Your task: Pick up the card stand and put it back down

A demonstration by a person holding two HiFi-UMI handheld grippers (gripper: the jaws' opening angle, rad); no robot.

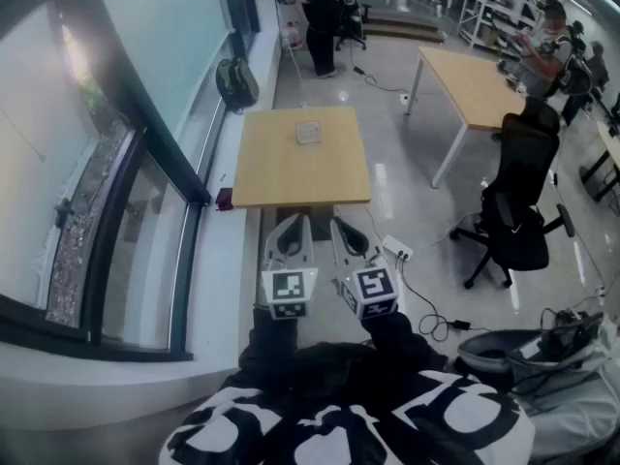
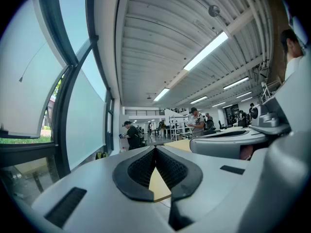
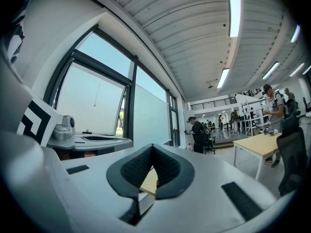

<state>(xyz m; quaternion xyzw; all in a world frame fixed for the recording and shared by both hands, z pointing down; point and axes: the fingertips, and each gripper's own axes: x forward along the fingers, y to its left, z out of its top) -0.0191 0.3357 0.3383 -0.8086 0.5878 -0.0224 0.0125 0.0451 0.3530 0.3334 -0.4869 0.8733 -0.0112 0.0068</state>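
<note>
**Nearest:** the left gripper, white two-jaw tool with a marker cube, held level. Its black ribbed pads meet at the tip and hold nothing.

**Beside it:** the right gripper, of the same make. Its own view shows the pads together and likewise empty.

**Just ahead:** a square light-wood table, its near edge close to both jaw tips.

**On the table's far half:** a small pale square card stand, central and well apart from both grippers.

**Step in hand, as judged:** the approach. One gripper should probably open fully before reaching, stay level, straddle the stand squarely and close gently, so that the light piece neither skids nor tips.

**Beyond:** a black swivel office chair and a second wooden table.
</note>
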